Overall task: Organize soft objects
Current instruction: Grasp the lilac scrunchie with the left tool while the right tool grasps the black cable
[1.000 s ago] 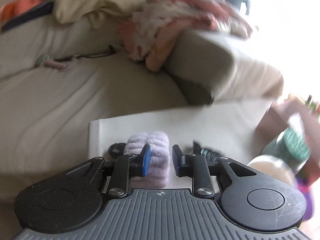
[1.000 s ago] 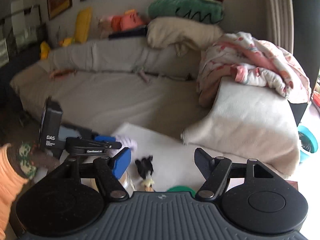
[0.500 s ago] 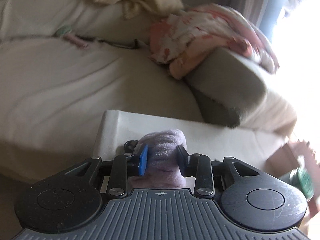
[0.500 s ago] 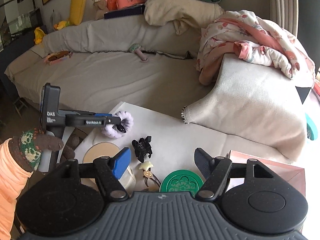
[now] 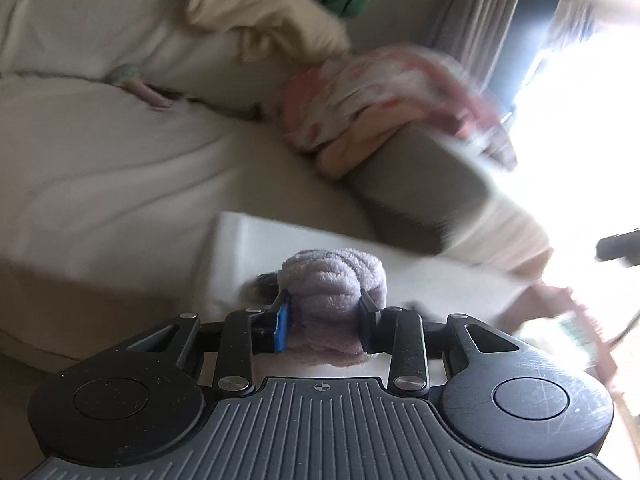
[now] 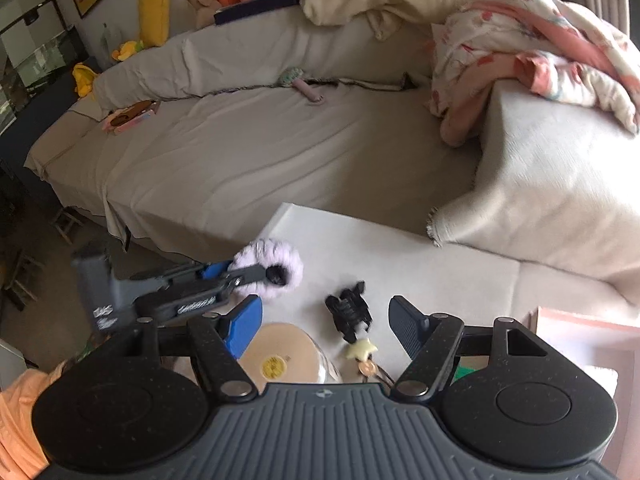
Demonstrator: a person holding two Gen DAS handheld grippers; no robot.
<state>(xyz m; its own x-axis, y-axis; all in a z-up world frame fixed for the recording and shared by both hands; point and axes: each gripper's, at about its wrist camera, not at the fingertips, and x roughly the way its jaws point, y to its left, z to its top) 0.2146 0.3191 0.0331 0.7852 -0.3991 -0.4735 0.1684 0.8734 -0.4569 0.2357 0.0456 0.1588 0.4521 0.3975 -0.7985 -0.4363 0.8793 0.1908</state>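
Left wrist view: lilac fluffy scrunchie [image 5: 332,292] sits pinched between the left tongs [image 5: 325,316], just above the white desk [image 5: 240,248]. Right tongs [image 6: 325,322] gape wide, empty, over a black hair claw [image 6: 349,312].

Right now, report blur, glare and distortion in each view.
Left wrist view: motion blur smears the sofa and pink blanket; window light blows out the right edge; the purple scrunchie stays fairly sharp. Right wrist view: mostly sharp, fisheye curving the edges; only the left gripper blurs.
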